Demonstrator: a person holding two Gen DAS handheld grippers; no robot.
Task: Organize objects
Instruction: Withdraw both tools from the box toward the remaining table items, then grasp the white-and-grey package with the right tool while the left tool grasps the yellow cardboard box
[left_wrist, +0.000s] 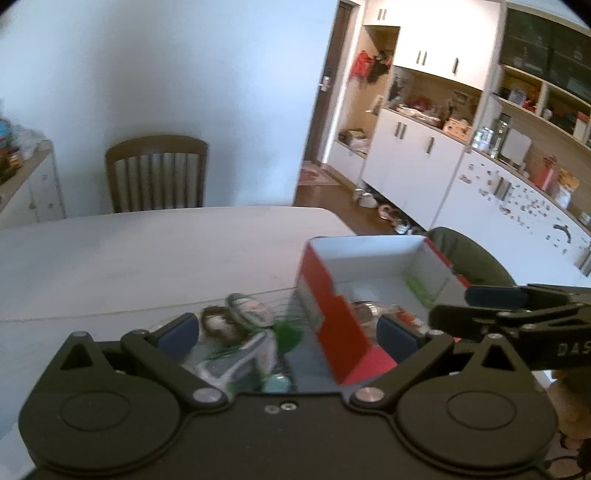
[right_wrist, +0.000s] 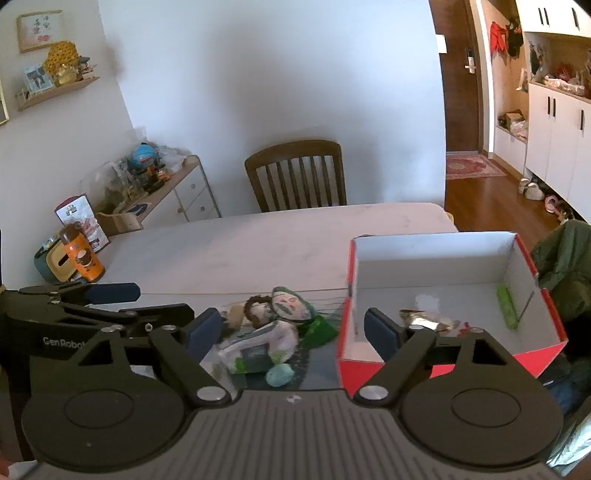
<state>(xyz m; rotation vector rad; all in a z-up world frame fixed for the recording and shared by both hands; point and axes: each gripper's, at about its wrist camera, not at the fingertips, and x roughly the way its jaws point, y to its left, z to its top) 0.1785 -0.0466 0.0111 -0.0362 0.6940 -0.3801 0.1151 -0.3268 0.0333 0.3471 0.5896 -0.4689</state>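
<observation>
A heap of small objects (right_wrist: 269, 332) lies on the worktop (right_wrist: 258, 240), just left of a red box (right_wrist: 436, 295) with white inside walls; a painted face-like piece (right_wrist: 291, 304) tops the heap, a pale blue lump (right_wrist: 279, 374) sits at its near edge; in the box lie a green stick (right_wrist: 506, 306) and a shiny wrapper (right_wrist: 424, 321); the right gripper (right_wrist: 295, 336) has its jaws spread wide, empty, the heap between them, one finger over the box; the left gripper (left_wrist: 291, 332) likewise gapes empty above heap and box wall; a wooden chair (right_wrist: 295, 173) stands beyond.
</observation>
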